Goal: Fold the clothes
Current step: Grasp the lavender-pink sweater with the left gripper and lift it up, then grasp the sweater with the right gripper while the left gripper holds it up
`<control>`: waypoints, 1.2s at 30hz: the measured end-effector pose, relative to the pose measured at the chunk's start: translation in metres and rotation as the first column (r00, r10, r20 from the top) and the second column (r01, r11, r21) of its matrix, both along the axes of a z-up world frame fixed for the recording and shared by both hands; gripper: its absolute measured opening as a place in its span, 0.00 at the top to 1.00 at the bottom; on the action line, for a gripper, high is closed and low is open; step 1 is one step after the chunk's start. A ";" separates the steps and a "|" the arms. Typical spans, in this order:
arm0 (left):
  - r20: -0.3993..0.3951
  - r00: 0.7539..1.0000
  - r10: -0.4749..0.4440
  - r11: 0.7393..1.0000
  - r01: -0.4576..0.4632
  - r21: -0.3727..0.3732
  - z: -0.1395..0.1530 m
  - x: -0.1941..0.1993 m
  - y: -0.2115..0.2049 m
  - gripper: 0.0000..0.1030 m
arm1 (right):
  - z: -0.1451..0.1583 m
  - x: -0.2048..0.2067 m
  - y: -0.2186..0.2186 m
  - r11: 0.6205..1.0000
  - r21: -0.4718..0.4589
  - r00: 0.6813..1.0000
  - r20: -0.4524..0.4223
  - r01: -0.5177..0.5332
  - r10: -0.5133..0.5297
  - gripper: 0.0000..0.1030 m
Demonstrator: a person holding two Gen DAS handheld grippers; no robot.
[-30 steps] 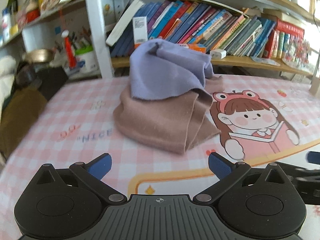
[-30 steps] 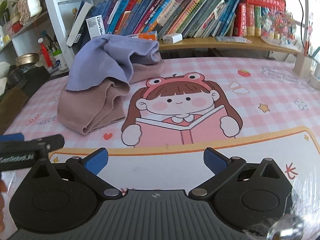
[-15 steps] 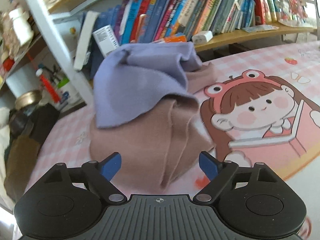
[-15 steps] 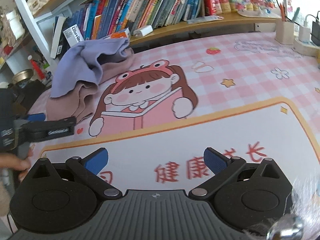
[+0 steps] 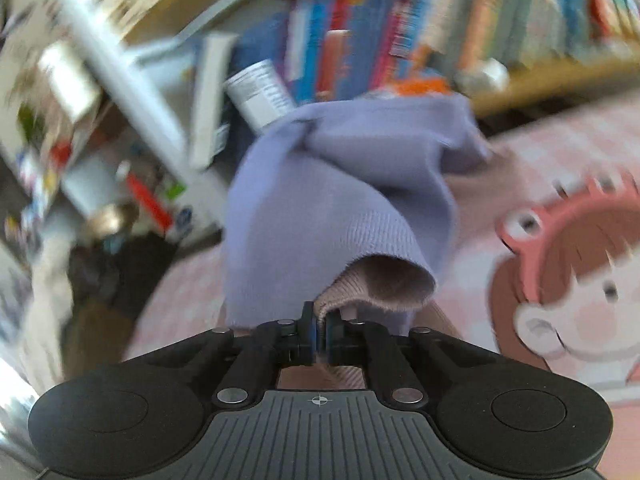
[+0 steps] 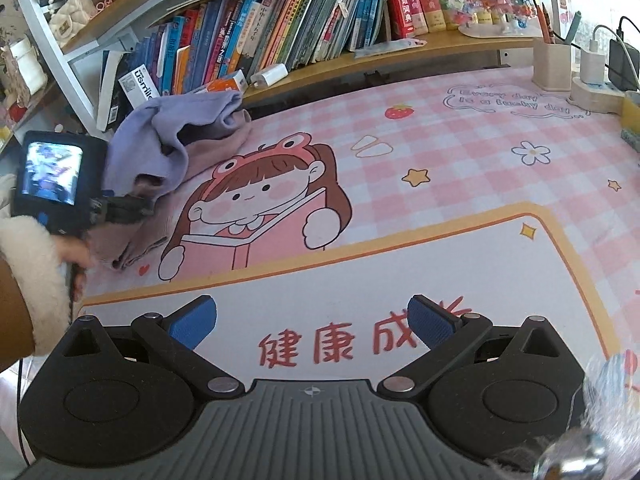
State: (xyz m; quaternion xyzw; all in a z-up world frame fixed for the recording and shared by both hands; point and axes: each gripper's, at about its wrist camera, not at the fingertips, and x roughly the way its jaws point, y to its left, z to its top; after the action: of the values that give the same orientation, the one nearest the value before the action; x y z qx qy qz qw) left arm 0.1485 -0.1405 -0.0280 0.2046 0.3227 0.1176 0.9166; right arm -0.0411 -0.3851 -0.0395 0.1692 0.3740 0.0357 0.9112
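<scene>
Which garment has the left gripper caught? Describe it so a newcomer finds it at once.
Start at the pink checked mat below the bookshelf; at its left end lies a heap of two garments. The left gripper is shut on the lilac top, which drapes over the brownish-pink knit beneath it.

Both views are daylit and bowed by fisheye distortion. The left view is smeared by motion blur; the right view is sharp, with glare at the window edge.

Lavender knit cloth (image 6: 160, 144) lies over mauve-brown ribbed cloth (image 6: 136, 236) at ten o'clock. The worktop's mat (image 6: 460, 152) is pink-and-white check, with a yellow-bordered white panel (image 6: 400, 272) bearing red characters at six o'clock.
</scene>
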 end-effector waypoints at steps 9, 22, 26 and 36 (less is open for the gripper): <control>0.208 0.977 0.036 0.866 0.073 -0.494 0.111 -0.090 0.071 0.96 | 0.011 0.036 -0.010 0.988 0.139 0.998 0.038 -0.062 0.058 0.02; 0.291 0.949 0.119 0.743 0.109 -0.660 0.169 -0.199 0.099 0.96 | 0.020 0.074 0.046 0.854 0.402 0.939 0.050 -0.331 0.340 0.02; 0.145 0.973 0.178 0.737 -0.034 -0.675 0.135 -0.222 0.108 0.96 | 0.004 0.079 0.057 0.830 0.458 0.926 -0.035 -0.319 0.376 0.10; -0.084 0.977 0.195 0.763 -0.205 -0.613 0.079 -0.252 0.108 0.96 | -0.003 0.089 0.064 0.877 0.365 0.928 -0.076 -0.314 0.364 0.90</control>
State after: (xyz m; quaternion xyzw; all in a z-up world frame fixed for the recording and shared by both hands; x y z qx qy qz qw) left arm -0.1036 -0.0322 0.0512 -0.1412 0.3702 0.1008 0.9126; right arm 0.0477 -0.3211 -0.0422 0.2604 0.4495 0.2482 0.8176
